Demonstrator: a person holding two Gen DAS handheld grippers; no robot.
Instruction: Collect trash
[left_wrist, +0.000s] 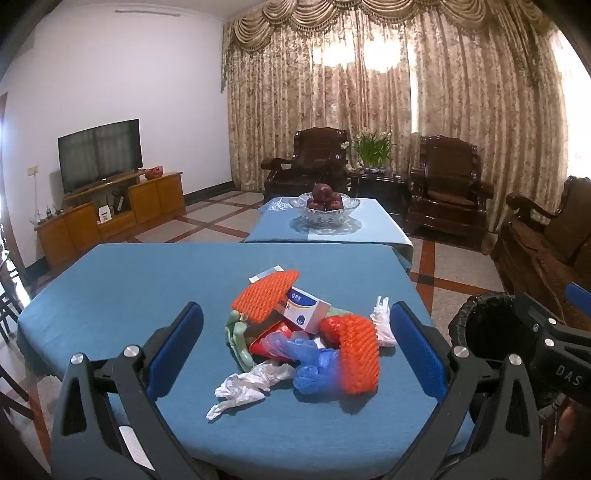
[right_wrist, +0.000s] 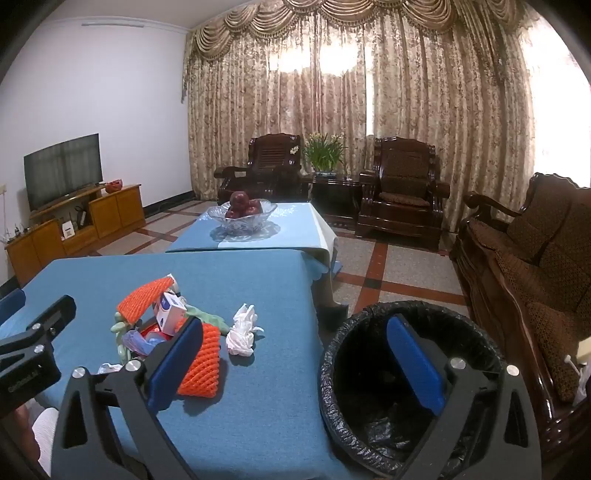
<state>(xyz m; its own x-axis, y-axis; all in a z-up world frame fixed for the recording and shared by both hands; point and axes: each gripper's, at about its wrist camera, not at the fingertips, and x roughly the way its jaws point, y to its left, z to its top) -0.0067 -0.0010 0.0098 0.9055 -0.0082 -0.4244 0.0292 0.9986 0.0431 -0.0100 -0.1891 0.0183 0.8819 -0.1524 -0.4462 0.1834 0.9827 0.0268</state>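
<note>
A pile of trash lies on the blue table (left_wrist: 110, 295): two orange foam nets (left_wrist: 360, 354) (left_wrist: 264, 301), a small white and blue box (left_wrist: 306, 308), a blue plastic glove (left_wrist: 314, 369), crumpled white tissues (left_wrist: 243, 387) (left_wrist: 382, 321) and a green strip (left_wrist: 238, 339). My left gripper (left_wrist: 295, 350) is open, its fingers on either side of the pile, above the table. My right gripper (right_wrist: 295, 362) is open and empty at the table's right edge, partly over a bin lined with a black bag (right_wrist: 373, 417). The pile shows in the right wrist view too (right_wrist: 203, 362).
A second blue table (left_wrist: 332, 229) behind holds a glass bowl of red fruit (left_wrist: 325, 206). Dark wooden armchairs (left_wrist: 447, 184) and a bench (right_wrist: 524, 266) stand at the back and right. A TV on a wooden cabinet (left_wrist: 110, 206) is at the left wall.
</note>
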